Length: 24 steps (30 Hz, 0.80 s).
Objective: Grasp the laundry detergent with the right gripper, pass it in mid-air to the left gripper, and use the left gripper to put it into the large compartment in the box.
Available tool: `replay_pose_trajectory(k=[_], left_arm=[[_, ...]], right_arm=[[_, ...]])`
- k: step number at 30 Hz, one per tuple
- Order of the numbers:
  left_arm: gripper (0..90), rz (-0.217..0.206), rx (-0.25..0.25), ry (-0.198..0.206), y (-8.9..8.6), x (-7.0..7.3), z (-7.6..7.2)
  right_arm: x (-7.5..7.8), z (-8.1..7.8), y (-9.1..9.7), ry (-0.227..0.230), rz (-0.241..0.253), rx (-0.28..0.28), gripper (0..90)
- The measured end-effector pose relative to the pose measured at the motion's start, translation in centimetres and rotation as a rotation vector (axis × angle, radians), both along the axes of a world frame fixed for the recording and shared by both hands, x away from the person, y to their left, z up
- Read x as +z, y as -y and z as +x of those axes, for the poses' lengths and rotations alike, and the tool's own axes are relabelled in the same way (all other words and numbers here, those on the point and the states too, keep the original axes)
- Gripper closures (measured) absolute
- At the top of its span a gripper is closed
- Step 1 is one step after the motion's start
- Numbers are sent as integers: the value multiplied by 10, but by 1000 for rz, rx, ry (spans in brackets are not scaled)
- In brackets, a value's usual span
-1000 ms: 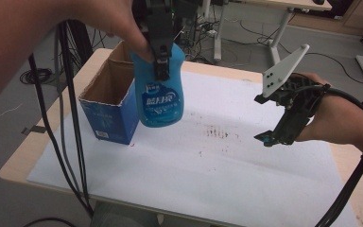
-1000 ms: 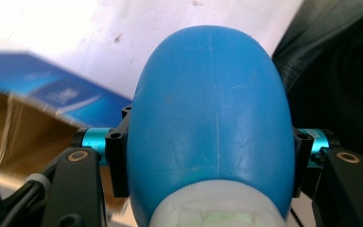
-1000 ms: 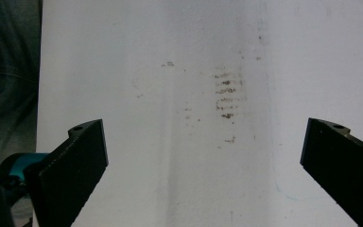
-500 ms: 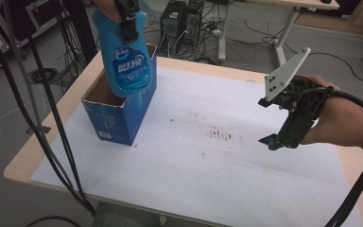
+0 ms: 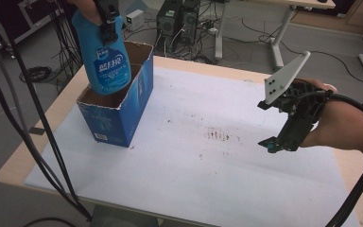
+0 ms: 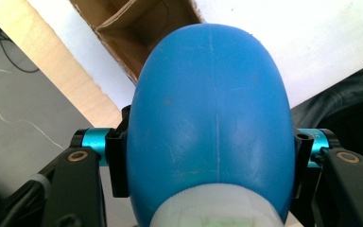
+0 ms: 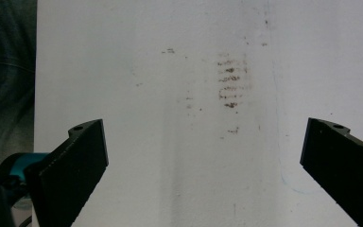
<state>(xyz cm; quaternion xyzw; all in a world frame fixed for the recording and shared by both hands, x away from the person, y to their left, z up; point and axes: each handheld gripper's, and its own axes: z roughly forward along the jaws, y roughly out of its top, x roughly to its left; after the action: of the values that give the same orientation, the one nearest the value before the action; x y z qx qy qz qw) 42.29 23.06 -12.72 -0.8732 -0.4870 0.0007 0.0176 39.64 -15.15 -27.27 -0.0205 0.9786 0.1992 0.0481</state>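
- Left gripper clamps the blue bottle at its shoulders, one jaw pressed on each side; in the left gripper view the bottle sits between the jaws, white cap end nearest the camera.
- Bottle hangs upright over the open top of the blue box, its base at or just inside the rim; whether it touches cardboard cannot be told.
- Box stands on the white sheet at the left of the table, flaps up, brown inside.
- Right gripper hangs above the right part of the sheet, well apart from box and bottle; jaws wide, nothing between them.
- Brown smudges mark the sheet between box and right gripper; they show below the right jaws too.
- Black cables hang past the table's left edge, near the box.
- Nothing lies on the sheet between the two grippers.
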Motion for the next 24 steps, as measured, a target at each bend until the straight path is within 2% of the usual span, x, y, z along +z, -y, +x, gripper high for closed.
replay_pose_trajectory(k=[4, 7, 10, 15, 24], left_arm=[[382, 20, -1, -14, -5, -15, 6], [382, 19, -12, -25, -8, -27, 9], [382, 12, -53, -23, -10, -40, 10], [383, 36, -163, -22, -9, -65, 9], [382, 35, -306, -33, -8, -107, 12]], right_arm=[[-3, 3, 0, -6, -1, -9, 6], [-4, 3, 0, -8, -2, -9, 6], [-5, 3, 0, -6, 1, -14, 6], [-7, 2, 0, -13, -4, -17, 6], [-12, 0, 1, -18, -18, -23, 6]])
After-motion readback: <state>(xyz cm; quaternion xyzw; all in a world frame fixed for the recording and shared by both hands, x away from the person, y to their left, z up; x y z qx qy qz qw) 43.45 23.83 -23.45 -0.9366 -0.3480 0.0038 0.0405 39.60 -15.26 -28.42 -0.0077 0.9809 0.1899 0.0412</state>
